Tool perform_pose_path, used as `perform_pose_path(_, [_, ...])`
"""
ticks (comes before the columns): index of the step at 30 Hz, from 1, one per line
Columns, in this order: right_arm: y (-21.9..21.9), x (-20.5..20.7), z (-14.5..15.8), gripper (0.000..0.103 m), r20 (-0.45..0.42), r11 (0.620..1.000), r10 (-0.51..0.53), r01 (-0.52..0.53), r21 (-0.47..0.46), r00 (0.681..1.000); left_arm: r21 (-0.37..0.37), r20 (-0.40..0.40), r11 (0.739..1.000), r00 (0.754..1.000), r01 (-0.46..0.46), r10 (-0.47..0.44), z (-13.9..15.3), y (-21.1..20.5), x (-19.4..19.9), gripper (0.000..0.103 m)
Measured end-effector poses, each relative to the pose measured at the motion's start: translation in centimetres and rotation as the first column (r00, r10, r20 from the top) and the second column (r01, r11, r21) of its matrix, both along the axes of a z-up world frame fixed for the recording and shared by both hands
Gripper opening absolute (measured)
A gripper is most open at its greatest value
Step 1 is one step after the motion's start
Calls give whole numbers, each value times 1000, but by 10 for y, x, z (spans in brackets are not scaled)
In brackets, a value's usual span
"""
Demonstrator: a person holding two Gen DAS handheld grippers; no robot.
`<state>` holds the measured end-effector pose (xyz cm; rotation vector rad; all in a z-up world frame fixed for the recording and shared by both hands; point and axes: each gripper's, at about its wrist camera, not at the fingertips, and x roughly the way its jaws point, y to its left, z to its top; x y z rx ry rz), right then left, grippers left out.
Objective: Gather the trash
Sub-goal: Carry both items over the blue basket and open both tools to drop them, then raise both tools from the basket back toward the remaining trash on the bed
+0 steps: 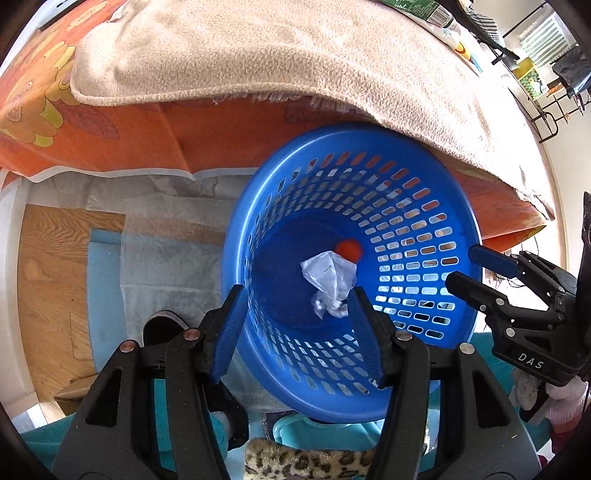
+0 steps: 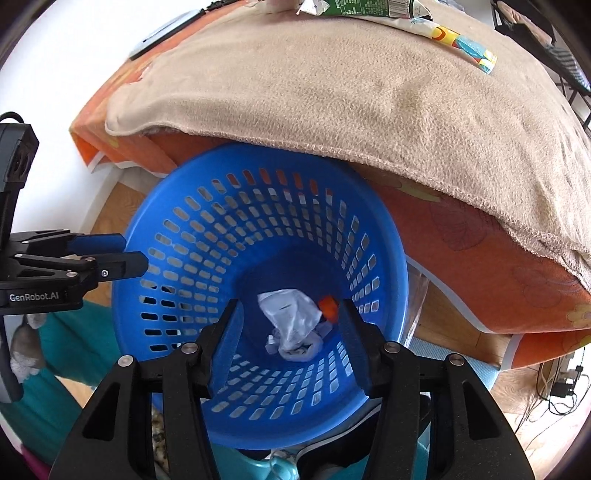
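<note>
Left wrist view puts us looking down into a blue perforated basket [image 1: 417, 236] that stands on the floor, its far rim tucked under the edge of a beige blanket [image 1: 258, 55] at 12 o'clock. Our left hand-held gripper [image 1: 295, 332] hangs over the near rim with its blue-padded fingers [image 1: 229, 332] spread wide and nothing between them. On the basket's floor lies the trash: a crumpled clear plastic wrapper [image 1: 328, 277] with a small orange ball [image 1: 349, 249] touching it at its 1 o'clock. At 3 o'clock we see our right hand-held gripper [image 1: 476, 266] reaching over the basket's rim from the side, fingers parted and bare. The blanket covers an orange flowered sheet [image 1: 110, 122], and wood flooring [image 1: 48, 277] shows at 9 o'clock.

From the right wrist view, the basket [image 2: 184, 229] fills the centre, again partly under the blanket [image 2: 369, 92] at 12 o'clock. Our right hand-held gripper [image 2: 291, 339] is spread wide and empty above the near rim. The wrapper [image 2: 291, 317] sits low in the basket with the orange ball [image 2: 328, 304] just beside it at 2 o'clock. Our left hand-held gripper [image 2: 125, 254] enters at 9 o'clock, over the rim; from this side view its fingers overlap. A green printed package [image 2: 362, 7] lies on the blanket at 12 o'clock.
</note>
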<state>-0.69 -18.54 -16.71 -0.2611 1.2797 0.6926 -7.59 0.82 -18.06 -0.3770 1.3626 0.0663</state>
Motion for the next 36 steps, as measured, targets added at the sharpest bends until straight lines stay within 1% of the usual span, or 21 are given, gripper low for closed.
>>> perform_pose_path(9, [-4, 4, 7, 52, 12, 999, -20, 19, 25, 1000, -3, 20, 1000, 1000, 0, 0, 6, 0, 0, 58])
perform_pose_path(19, [-8, 12, 21, 52, 18, 996, -57, 55, 66, 998, -14, 69, 1000, 998, -1, 2, 28, 3, 9, 58])
perform_pose_path(22, [-10, 17, 26, 53, 18, 993, -76, 74, 87, 997, -18, 94, 1000, 996, -4, 5, 38, 6, 17, 58])
perform_pose_path(24, [-12, 21, 31, 63, 16, 991, -90, 88, 104, 996, -18, 112, 1000, 994, -6, 7, 45, 9, 24, 58])
perform_pose_path(25, [-13, 24, 34, 65, 16, 989, -99, 96, 115, 995, -18, 121, 1000, 993, -7, 9, 49, 10, 28, 58])
perform_pose_path(28, [-15, 34, 43, 65, 22, 985, -116, 112, 134, 993, -17, 149, 1000, 989, -10, 12, 61, 14, 41, 58])
perform_pose_path(32, [-18, 53, 57, 65, 52, 980, -138, 129, 150, 989, -19, 191, 1000, 981, -16, 20, 76, 21, 61, 58])
perform_pose_path(36, [-22, 74, 71, 65, 79, 973, -166, 150, 175, 983, -22, 231, 999, 972, -26, 30, 90, 26, 85, 61])
